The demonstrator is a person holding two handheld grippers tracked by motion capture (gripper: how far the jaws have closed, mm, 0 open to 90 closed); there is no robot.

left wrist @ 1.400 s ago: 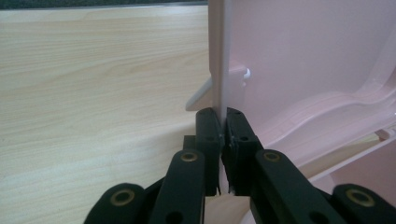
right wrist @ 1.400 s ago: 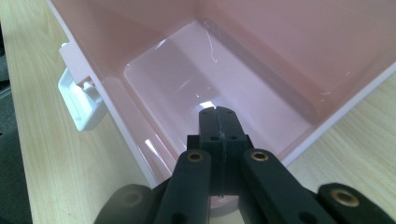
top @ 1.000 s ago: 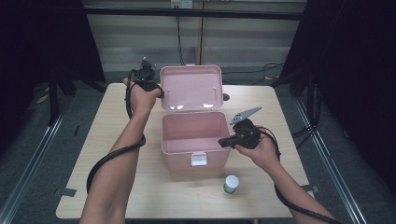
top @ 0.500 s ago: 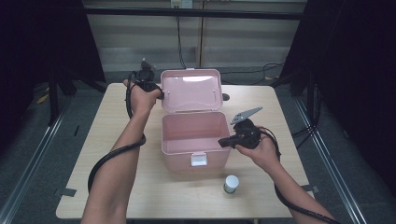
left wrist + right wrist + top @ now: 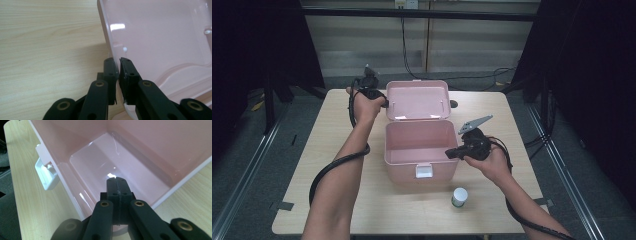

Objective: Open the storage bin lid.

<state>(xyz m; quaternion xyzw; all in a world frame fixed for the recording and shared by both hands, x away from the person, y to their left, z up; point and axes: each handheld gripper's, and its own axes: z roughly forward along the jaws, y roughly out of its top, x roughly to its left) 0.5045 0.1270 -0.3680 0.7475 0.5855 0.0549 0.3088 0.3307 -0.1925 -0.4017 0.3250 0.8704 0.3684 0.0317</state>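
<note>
Two grippers on one pink box [image 5: 419, 147], centre of the high view, on a light wood table [image 5: 337, 200].

Left gripper [image 5: 384, 103]: upper left of centre in the high view, at the left edge of the raised lid [image 5: 417, 100]. In the left gripper view the jaws are pinched narrow on the lid's thin edge [image 5: 110, 37], one pad on each side of the wall, touching it. The lid fills the right half of that frame, tilted, with bare tabletop on the left.

Right gripper [image 5: 451, 153]: right of centre in the high view, tip at the right rim of the box body. In the right gripper view its jaws are fully closed, pad against pad, nothing between them, poised over the near corner of the box; I can't tell whether they touch the rim. The box interior [image 5: 120, 152] is open to view, with the white latch [image 5: 46, 175] on the outer wall at left of that frame.

The latch [image 5: 424, 171] sits on the front wall facing the bottom of the high view. A small white-capped jar [image 5: 459, 196] stands on the table below the box, right of centre, apart from it.
</note>
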